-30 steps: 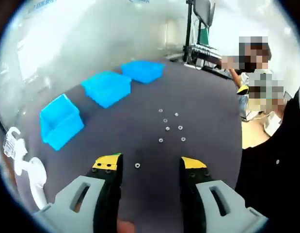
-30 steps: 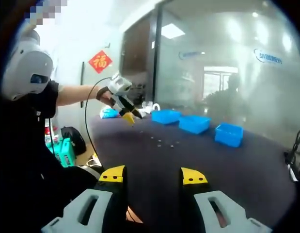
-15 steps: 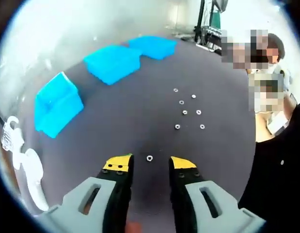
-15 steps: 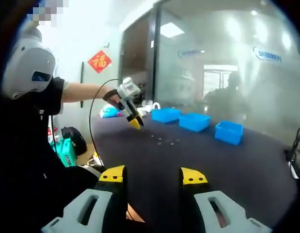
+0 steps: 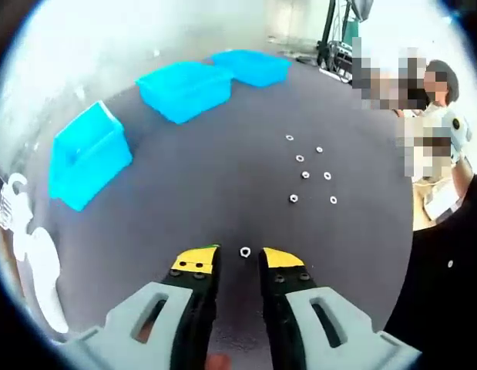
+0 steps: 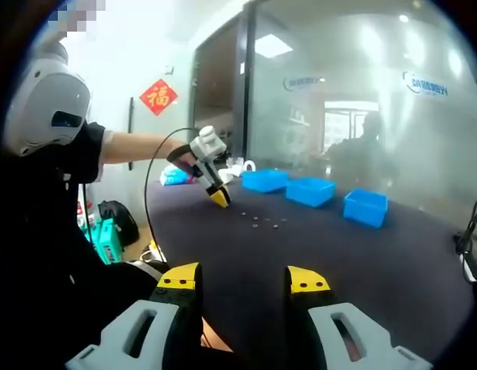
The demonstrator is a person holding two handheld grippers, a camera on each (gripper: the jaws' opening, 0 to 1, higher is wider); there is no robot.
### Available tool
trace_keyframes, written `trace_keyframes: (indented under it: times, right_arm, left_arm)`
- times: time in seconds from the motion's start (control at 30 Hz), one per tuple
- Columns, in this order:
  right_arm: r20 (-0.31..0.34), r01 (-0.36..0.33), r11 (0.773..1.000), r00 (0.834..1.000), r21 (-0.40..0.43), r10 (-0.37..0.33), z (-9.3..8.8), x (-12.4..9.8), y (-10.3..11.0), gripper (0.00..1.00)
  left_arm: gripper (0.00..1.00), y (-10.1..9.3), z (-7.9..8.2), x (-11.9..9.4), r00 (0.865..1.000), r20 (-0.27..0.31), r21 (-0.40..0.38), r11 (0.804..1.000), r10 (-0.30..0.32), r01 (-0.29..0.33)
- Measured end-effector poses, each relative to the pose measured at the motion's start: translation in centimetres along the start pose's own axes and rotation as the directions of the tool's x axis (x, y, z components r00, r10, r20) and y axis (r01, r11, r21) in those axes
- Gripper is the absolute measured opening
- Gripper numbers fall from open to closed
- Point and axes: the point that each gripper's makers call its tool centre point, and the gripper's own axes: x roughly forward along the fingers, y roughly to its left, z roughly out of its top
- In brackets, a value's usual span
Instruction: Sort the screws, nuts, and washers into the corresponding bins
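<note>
A small silver nut [image 5: 245, 251] lies on the dark table [image 5: 192, 193] just past the tips of my left gripper [image 5: 240, 258], whose jaws are open but narrowed around it. Several more small metal parts [image 5: 309, 173] are scattered farther on. Three blue bins [image 5: 90, 154] [image 5: 184, 89] [image 5: 252, 65] stand in a row at the far left. In the right gripper view, the left gripper [image 6: 220, 199] points down at the table beside the parts [image 6: 265, 223], with the bins [image 6: 310, 190] behind. My right gripper [image 6: 243, 276] hangs open and holds nothing, above the table's near side.
A white plastic object [image 5: 30, 247] lies at the table's left edge. A seated person [image 5: 438, 139] is beyond the right edge. A glass wall [image 6: 361, 116] runs behind the bins, and green containers [image 6: 103, 239] stand on the floor.
My left gripper has lowered toward the nearest nut, and its jaws have narrowed around it. The right gripper has stayed put.
</note>
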Motion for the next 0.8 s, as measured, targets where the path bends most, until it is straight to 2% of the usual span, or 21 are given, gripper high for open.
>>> trace_keyframes:
  times: [0.47, 0.73, 0.8]
  right_arm:
    - [0.000, -0.001, 1.000, 1.000, -0.007, 0.001, 0.00, -0.04, 0.27, 0.38]
    - [0.001, 0.000, 1.000, 1.000, -0.006, 0.000, -0.08, -0.09, 0.42, 0.38]
    - [0.001, 0.003, 1.000, 1.000, -0.006, -0.003, -0.07, -0.11, 0.38, 0.38]
  left_arm:
    - [0.06, 0.55, 0.22, 0.17, 1.000, 0.017, 0.028, 1.000, 0.008, -0.008]
    - [0.05, 0.81, 0.35, 0.00, 1.000, 0.029, 0.044, 0.999, 0.005, -0.006]
    - [0.05, 0.71, 0.54, -0.15, 0.999, 0.050, 0.036, 0.999, -0.005, 0.003]
